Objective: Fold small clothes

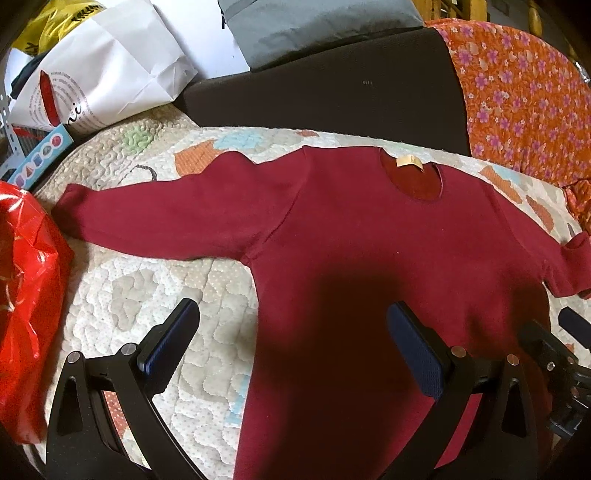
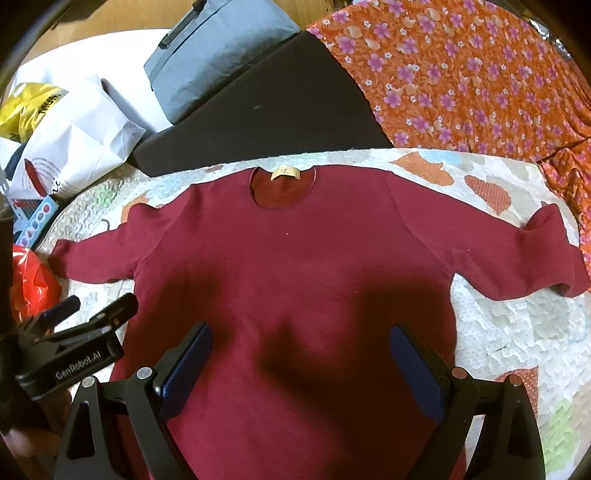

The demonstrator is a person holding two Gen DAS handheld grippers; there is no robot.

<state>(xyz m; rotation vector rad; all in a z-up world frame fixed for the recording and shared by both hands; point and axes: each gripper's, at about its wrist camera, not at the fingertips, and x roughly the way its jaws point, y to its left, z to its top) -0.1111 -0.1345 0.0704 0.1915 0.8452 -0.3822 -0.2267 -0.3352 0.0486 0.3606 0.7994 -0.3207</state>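
Note:
A small dark red long-sleeved sweater [image 1: 351, 229] lies flat on a quilted mat [image 1: 155, 280], sleeves spread out, neck with a beige label [image 1: 408, 161] at the far side. It also shows in the right wrist view [image 2: 295, 258]. My left gripper [image 1: 291, 325] is open and empty, hovering above the sweater's lower left side; one finger is over the mat, the other over the cloth. My right gripper [image 2: 301, 343] is open and empty above the sweater's lower middle. The left gripper [image 2: 66, 321] also shows at the left edge of the right wrist view.
A red plastic bag [image 1: 26, 295] lies at the mat's left. White paper bags [image 1: 103, 74], a grey cushion [image 1: 314, 26] and a black block [image 1: 325, 92] stand behind. Orange flowered cloth [image 1: 524, 96] lies at the right.

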